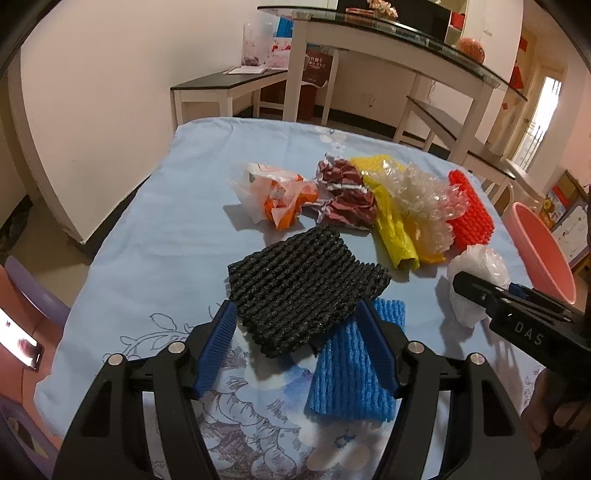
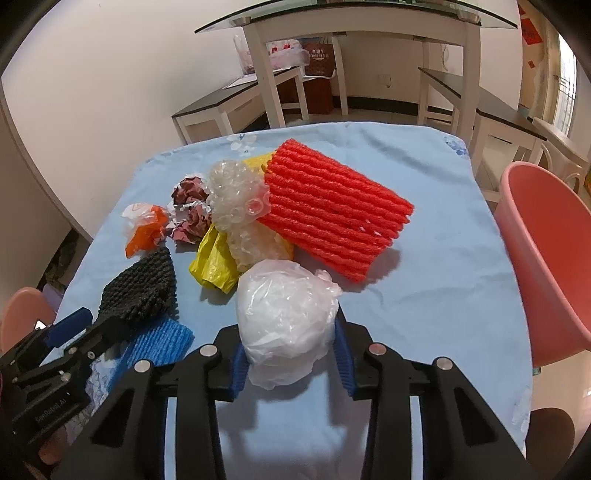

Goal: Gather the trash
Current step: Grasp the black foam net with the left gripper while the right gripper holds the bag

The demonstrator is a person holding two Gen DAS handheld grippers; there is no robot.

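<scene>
R gripper [image 2: 288,354] clamps white plastic wad [image 2: 286,321]; pink bin [image 2: 546,258] lies to its right.
L gripper [image 1: 297,347] spread wide around black foam net [image 1: 306,288]; long axis crosswise.

Black foam net [image 1: 308,291] between open left hand-held gripper [image 1: 297,339] fingers

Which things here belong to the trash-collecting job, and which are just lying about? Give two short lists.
Belong to the job:
black foam net
blue foam net
red foam net
clear plastic bag
bubble wrap
yellow bag
crumpled paper
orange wrapper
pink bin

Just lying about:
glass table
benches
</scene>
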